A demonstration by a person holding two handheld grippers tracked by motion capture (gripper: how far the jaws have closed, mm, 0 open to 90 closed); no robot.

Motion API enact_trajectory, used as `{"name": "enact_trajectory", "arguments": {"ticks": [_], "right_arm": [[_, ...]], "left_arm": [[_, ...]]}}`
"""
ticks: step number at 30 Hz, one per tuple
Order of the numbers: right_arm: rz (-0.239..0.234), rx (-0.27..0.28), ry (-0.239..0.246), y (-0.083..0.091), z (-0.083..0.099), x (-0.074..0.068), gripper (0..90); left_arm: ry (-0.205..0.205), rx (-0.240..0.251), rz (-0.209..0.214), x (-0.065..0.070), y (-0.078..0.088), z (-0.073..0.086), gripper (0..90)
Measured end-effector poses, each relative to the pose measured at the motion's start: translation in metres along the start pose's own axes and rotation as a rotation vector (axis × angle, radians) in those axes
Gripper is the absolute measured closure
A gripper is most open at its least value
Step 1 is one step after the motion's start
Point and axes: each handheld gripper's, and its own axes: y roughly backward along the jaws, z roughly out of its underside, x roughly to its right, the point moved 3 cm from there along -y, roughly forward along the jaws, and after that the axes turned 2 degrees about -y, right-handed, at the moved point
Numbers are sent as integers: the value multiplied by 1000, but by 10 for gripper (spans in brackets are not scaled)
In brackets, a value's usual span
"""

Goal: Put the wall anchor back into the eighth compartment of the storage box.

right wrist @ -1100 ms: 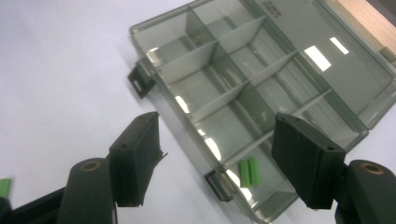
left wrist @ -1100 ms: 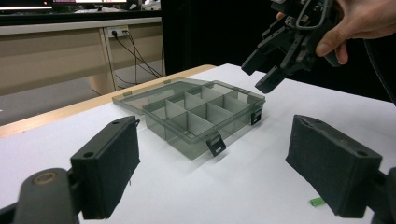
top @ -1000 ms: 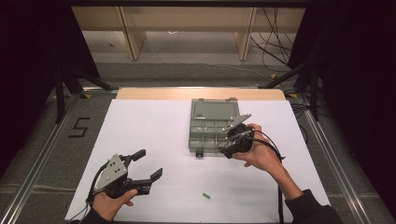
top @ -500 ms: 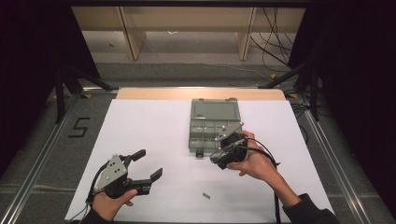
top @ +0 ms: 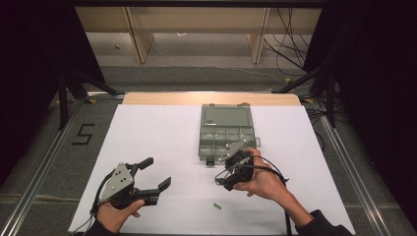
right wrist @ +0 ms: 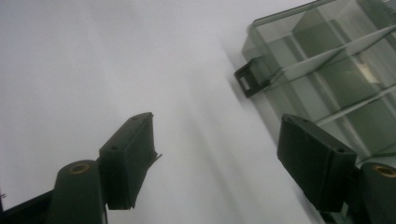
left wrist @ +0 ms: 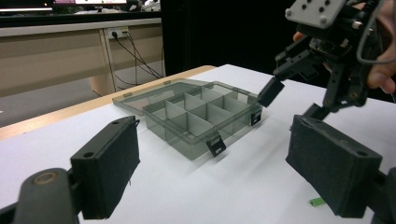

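A see-through grey box with small compartments lies open on the white surface, its lid flat behind it toward the far edge. The right tool is just in front of the near edge of the box, close to its black clasp. Its jaws have just been opening and now stand wide apart, with nothing between them. In the right gripper view the corner of the box and one clasp sit just past the jaws. The left tool is well apart from the box, near the front left of the surface, and its jaws are also wide apart and hold nothing. A tiny green piece lies on the surface between the two hands, near the front edge.
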Motion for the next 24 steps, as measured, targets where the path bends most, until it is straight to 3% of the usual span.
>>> {"name": "enact_trajectory", "arguments": {"ticks": [7,14,19,21,24], "right_arm": [[-37,-15,33,-8,5,-17,285],[-82,-64,52,-16,10,-32,296],[-111,-94,70,-20,14,-39,337],[-120,-109,70,-21,15,-42,354],[-139,-131,75,-23,17,-45,396]], "left_arm": [[-1,0,1,0,0,0,160],[-2,1,1,0,0,0,160],[-1,2,0,0,0,0,160],[16,2,1,2,-1,0,160],[-6,0,2,0,-1,0,160]]}}
